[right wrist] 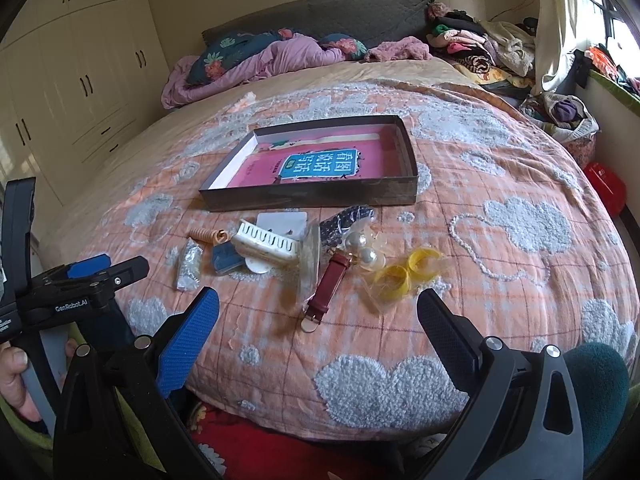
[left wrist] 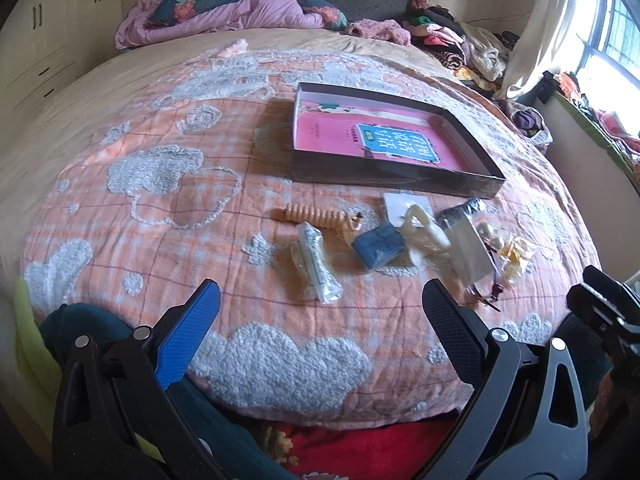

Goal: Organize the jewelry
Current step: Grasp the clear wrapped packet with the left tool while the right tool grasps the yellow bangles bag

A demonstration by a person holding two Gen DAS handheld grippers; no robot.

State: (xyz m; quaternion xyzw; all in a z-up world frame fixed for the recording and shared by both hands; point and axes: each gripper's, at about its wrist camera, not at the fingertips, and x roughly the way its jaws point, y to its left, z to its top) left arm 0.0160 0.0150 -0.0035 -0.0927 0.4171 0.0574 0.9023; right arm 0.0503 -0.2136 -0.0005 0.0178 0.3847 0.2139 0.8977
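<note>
In the left wrist view, the left gripper (left wrist: 320, 304) hangs over the near edge of the orange blanket (left wrist: 160, 208), its jaws wide apart and holding nothing. The jewelry pieces lie just beyond it: a blue clip (left wrist: 378, 246), an orange spiral tie (left wrist: 316, 218) and a small clear bag (left wrist: 318, 266). The dark box (left wrist: 394, 178) stands behind them.

In the right wrist view, the right gripper (right wrist: 318, 312) is also spread and empty. Near it lie a red watch strap (right wrist: 328, 286), yellow rings (right wrist: 404, 270) and pearl earrings (right wrist: 366, 250)
</note>
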